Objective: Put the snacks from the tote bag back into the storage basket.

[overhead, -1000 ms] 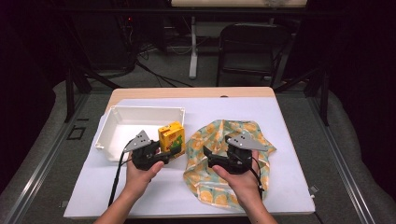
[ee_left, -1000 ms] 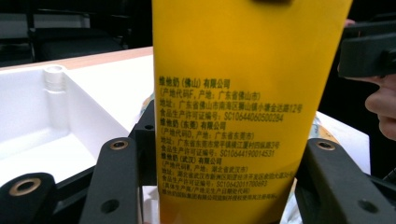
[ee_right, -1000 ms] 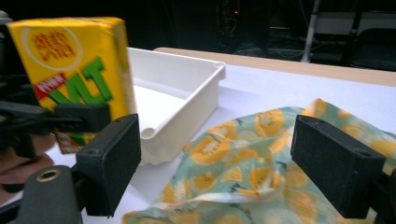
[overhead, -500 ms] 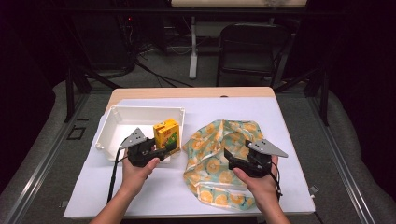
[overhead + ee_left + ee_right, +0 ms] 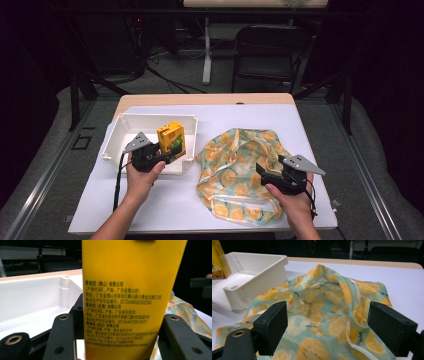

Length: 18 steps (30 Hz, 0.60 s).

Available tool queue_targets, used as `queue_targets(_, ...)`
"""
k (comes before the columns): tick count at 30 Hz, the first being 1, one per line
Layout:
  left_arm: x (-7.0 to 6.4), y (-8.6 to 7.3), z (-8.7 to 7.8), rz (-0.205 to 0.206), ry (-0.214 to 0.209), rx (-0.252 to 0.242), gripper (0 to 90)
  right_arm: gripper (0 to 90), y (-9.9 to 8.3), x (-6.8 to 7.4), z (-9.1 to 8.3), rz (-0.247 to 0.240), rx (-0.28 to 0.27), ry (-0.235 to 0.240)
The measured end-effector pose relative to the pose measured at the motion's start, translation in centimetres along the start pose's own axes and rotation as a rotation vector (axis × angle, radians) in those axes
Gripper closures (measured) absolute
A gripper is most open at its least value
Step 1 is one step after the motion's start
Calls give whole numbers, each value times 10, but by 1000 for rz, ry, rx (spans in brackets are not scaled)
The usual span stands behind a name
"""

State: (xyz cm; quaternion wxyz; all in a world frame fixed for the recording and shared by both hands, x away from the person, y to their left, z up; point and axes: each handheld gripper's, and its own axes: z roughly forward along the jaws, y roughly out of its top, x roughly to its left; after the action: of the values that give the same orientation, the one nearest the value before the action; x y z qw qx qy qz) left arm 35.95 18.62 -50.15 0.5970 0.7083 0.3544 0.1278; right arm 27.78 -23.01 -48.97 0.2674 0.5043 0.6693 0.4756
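Since a moment ago, my left gripper [image 5: 167,151] has carried the carton [image 5: 171,140] up and over the near wall of the tray [image 5: 116,142], and my right gripper [image 5: 265,172] has slid back toward me off the middle of the bag [image 5: 235,170].

Left fingers [image 5: 61,337] are clenched on the carton: in the left gripper view the yellow pack [image 5: 130,297] stands upright between them, one black pad against each side, its printed face toward the camera. Beyond the left-hand finger lies the white tray floor [image 5: 32,302]; beyond the right-hand finger a corner of the bag [image 5: 186,312] shows on the counter.

Right fingers [image 5: 270,326] are released, set wide apart with nothing gripped. In the right gripper view the orange-print bag [image 5: 322,315] lies crumpled on the counter [image 5: 402,277] between and ahead of them, its folds rising just past the tips. Off beyond the left-hand finger sits the tray corner [image 5: 259,272], with the carton's edge [image 5: 219,262] at the far left. From the high view both hands hold their grippers near the counter's [image 5: 170,205] front edge, well apart.
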Motion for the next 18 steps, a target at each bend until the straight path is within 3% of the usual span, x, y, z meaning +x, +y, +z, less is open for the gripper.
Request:
queue_targets(6, 10, -1, 12, 2, 52, -5, 513, 160, -3, -8, -2, 5, 14, -15)
queue_targets(8, 13, -2, 19, -5, 92, -14, 513, 161, -3, -10, -2, 13, 10, -18)
queue_targets(11, 19, -1, 28, -21, 81, -2, 515, 162, -4, -10, -2, 12, 10, -18)
queue_targets(15, 26, 0, 41, -10, 103, 4, 517, 163, -5, -10, -1, 15, 12, -24)
queue_targets(16, 28, 0, 44, -4, 127, 1, 518, 163, -5, -10, 0, 19, 9, -22)
queue_targets(18, 33, 2, 49, -3, 126, 16, 517, 164, -6, -11, 0, 18, 14, -27)
